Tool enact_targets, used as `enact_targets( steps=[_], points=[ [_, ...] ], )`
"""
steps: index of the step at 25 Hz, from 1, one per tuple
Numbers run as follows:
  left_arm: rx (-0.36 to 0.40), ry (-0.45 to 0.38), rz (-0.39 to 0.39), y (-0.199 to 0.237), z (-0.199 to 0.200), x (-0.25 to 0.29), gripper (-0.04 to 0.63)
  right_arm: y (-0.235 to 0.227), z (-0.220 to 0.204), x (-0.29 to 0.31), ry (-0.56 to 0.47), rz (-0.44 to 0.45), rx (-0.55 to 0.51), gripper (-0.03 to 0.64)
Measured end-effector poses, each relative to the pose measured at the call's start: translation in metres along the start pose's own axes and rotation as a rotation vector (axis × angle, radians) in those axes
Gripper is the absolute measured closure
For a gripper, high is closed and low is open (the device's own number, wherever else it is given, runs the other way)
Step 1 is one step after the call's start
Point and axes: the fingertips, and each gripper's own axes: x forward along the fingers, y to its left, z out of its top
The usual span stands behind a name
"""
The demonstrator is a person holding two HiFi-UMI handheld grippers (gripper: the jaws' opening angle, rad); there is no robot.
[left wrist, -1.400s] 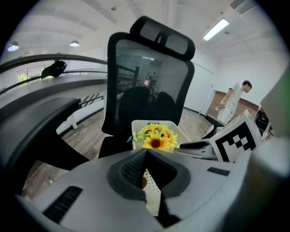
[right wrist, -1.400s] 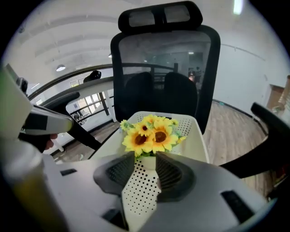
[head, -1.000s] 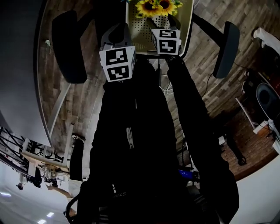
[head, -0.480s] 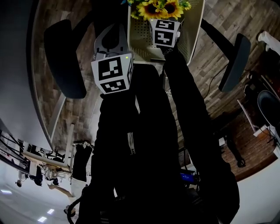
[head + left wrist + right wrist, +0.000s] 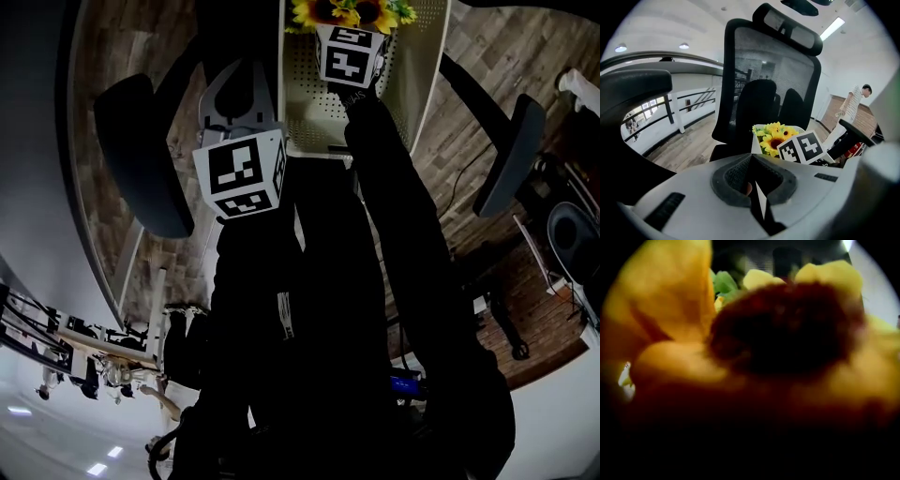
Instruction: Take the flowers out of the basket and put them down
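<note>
Judging task barely begun: flowers (image 5: 352,11) sit at far end of chair seat (image 5: 309,94), right gripper (image 5: 349,47) against them (blossom fills its view, jaws unreadable); left gripper (image 5: 754,183) closed, empty. We owe lifting, set-down.

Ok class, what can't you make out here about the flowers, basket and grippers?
Right gripper jaws: right gripper view, swamped by a blurred sunflower and darkness.
Flower stems: head view, under the blooms and the right gripper; top edge crops them.
Basket: head view, cut by top edge; shape unclear.
Distant person: left gripper view, too small.
</note>
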Motion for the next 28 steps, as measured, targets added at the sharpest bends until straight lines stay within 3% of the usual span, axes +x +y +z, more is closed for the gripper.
enact_targets(
  steps=[14, 19, 24, 28],
  points=[
    [-0.004, 0.014, 0.005, 0.013, -0.005, 0.009, 0.595, -0.004, 0.005, 0.013, -0.065, -0.132, 0.066, 0.094],
    [0.008, 0.000, 0.006, 0.017, -0.001, 0.004, 0.595, 0.001, 0.011, 0.006, -0.117, -0.113, 0.052, 0.095],
    [0.021, -0.023, -0.001, 0.009, 0.005, -0.004, 0.595, 0.004, 0.030, -0.022, -0.233, -0.075, -0.062, 0.095],
    [0.013, -0.026, -0.005, 0.000, 0.009, -0.015, 0.595, 0.004, 0.035, -0.056, -0.234, -0.052, -0.063, 0.095]
  ],
)
